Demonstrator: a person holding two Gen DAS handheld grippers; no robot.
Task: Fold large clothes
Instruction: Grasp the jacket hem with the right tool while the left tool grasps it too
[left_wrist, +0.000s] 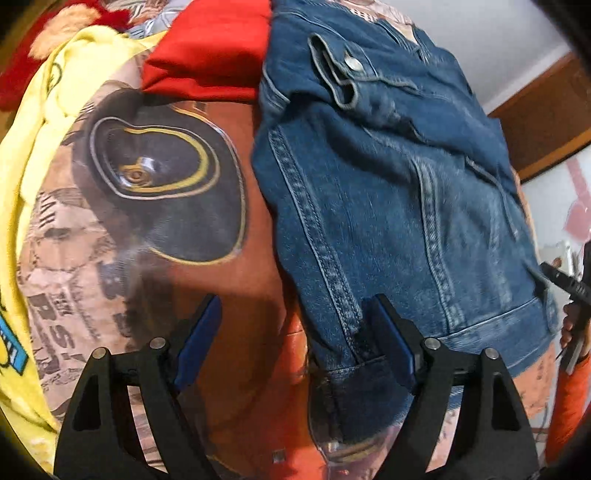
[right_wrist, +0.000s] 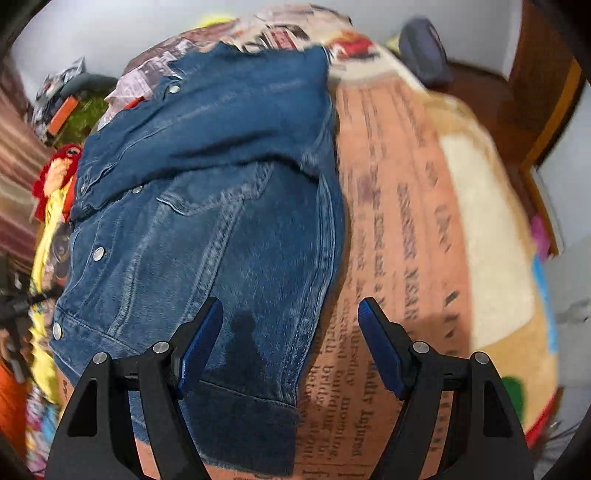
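Note:
A blue denim jacket (left_wrist: 388, 192) lies partly folded on a printed bedspread (left_wrist: 129, 229), sleeves laid over its body. My left gripper (left_wrist: 295, 306) is open, hovering at the jacket's left hem corner; its right finger sits over the denim edge. In the right wrist view the jacket (right_wrist: 207, 192) fills the left half, on the newspaper-print bedspread (right_wrist: 399, 221). My right gripper (right_wrist: 291, 310) is open and empty, straddling the jacket's right hem edge. The other gripper shows at the right edge of the left wrist view (left_wrist: 569, 288).
A folded red garment (left_wrist: 207, 48) and a yellow garment (left_wrist: 37, 177) lie beside the jacket at the left. A red and yellow plush toy (right_wrist: 55, 173) and clutter sit at the bed's far left. A wooden door frame (right_wrist: 539, 92) stands behind the bed.

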